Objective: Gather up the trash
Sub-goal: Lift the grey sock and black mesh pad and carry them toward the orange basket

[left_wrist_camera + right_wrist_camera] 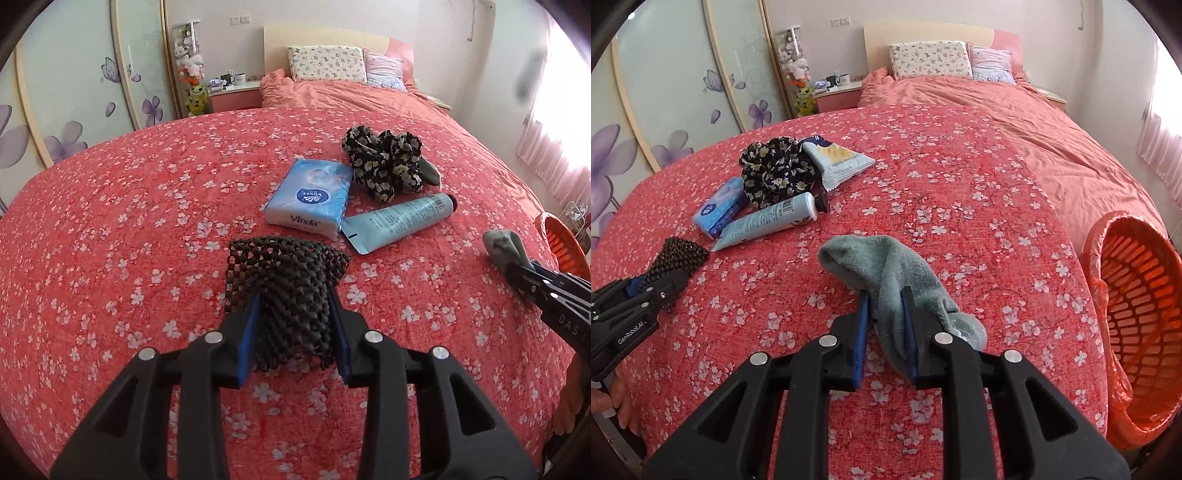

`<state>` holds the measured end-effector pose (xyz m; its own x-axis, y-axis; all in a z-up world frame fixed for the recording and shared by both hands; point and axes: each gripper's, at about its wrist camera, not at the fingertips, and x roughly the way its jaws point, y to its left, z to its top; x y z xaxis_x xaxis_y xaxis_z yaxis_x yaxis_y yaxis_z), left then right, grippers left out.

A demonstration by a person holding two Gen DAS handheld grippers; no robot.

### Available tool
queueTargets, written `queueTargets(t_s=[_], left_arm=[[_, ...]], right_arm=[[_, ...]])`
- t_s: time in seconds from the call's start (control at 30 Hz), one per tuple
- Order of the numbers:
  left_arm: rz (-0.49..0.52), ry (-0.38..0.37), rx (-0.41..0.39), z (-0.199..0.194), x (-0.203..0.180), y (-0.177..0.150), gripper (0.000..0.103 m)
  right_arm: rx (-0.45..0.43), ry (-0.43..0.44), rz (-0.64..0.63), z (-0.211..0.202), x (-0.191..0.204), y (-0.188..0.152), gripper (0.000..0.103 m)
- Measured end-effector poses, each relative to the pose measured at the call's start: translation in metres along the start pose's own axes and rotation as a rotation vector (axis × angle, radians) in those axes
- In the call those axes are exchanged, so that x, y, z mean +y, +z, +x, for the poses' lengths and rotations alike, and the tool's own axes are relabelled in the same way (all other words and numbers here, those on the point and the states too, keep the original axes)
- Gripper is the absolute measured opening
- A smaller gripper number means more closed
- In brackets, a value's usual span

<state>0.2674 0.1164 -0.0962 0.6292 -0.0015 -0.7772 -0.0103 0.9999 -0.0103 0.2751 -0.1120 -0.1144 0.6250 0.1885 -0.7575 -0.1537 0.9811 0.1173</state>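
My left gripper (293,295) is shut on a piece of black mesh mat (284,269), held over the red flowered bedspread (129,221); it also shows in the right wrist view (679,254). My right gripper (884,295) is shut on a grey-green sock (886,269), which also shows in the left wrist view (504,247). A blue Vinda tissue pack (310,197), a pale blue tube (399,219) and a black flowered scrunchie cloth (384,160) lie on the bed ahead. A snack wrapper (838,158) lies behind the cloth.
An orange slatted bin with a red bag liner (1137,306) stands at the bed's right edge. Pillows (327,62) and a folded duvet are at the head. A nightstand (232,92) with mugs and a wardrobe stand at the left.
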Motion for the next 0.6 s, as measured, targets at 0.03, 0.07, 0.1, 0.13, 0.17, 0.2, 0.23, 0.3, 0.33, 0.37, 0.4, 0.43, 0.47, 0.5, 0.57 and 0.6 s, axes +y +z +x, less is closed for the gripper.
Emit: queueTargets(t_s=[0.03,0.07,0.1,0.13,0.17,0.2,0.23,0.3,0.33,0.37,0.4,0.43,0.47,0.5,0.57,0.6], left_arm=[[0.001,-0.002,0.002,0.001,0.000,0.000,0.037],[0.003,-0.004,0.003,0.001,-0.001,0.000,0.039],[0.007,-0.006,0.004,0.001,-0.001,0.000,0.042],[0.011,-0.011,0.006,0.002,-0.002,-0.001,0.044],[0.015,-0.015,0.007,0.002,-0.002,-0.001,0.045],[0.015,-0.011,0.007,0.002,-0.003,-0.001,0.045],[0.013,-0.010,0.007,0.002,-0.004,-0.001,0.045],[0.001,-0.017,0.006,0.002,-0.003,-0.001,0.045],[-0.008,-0.024,0.004,0.002,-0.001,-0.002,0.045],[-0.017,-0.032,0.003,0.001,0.000,-0.002,0.045],[-0.026,-0.042,0.001,0.001,0.002,-0.002,0.045],[-0.034,-0.051,0.000,0.000,0.004,-0.003,0.045],[-0.041,-0.061,-0.002,0.000,0.006,-0.003,0.045],[-0.047,-0.068,-0.003,0.000,0.008,-0.003,0.045],[-0.055,-0.078,-0.004,-0.001,0.011,-0.003,0.045],[-0.057,-0.080,-0.005,-0.001,0.012,-0.003,0.045]], right_arm=[[-0.003,0.009,0.003,0.000,-0.001,-0.001,0.018],[-0.004,0.016,0.008,0.000,-0.003,-0.001,0.018],[-0.004,0.021,0.012,-0.001,-0.004,-0.001,0.018],[-0.004,0.025,0.016,-0.001,-0.005,-0.001,0.018],[-0.005,0.028,0.019,-0.002,-0.005,-0.002,0.018],[-0.005,0.030,0.021,-0.002,-0.006,-0.001,0.018],[-0.005,0.034,0.024,-0.002,-0.007,-0.002,0.018],[-0.006,0.042,0.033,-0.002,-0.009,-0.002,0.018],[-0.006,0.046,0.036,-0.002,-0.009,-0.002,0.018],[-0.006,0.050,0.039,-0.002,-0.010,-0.002,0.018],[-0.006,0.052,0.041,-0.003,-0.011,-0.002,0.018],[-0.006,0.051,0.040,-0.003,-0.011,-0.002,0.018],[-0.006,0.049,0.039,-0.003,-0.010,-0.002,0.018],[-0.006,0.048,0.037,-0.003,-0.010,-0.002,0.018],[-0.005,0.036,0.027,-0.002,-0.010,-0.001,0.018],[-0.005,0.033,0.025,-0.003,-0.011,-0.002,0.019]])
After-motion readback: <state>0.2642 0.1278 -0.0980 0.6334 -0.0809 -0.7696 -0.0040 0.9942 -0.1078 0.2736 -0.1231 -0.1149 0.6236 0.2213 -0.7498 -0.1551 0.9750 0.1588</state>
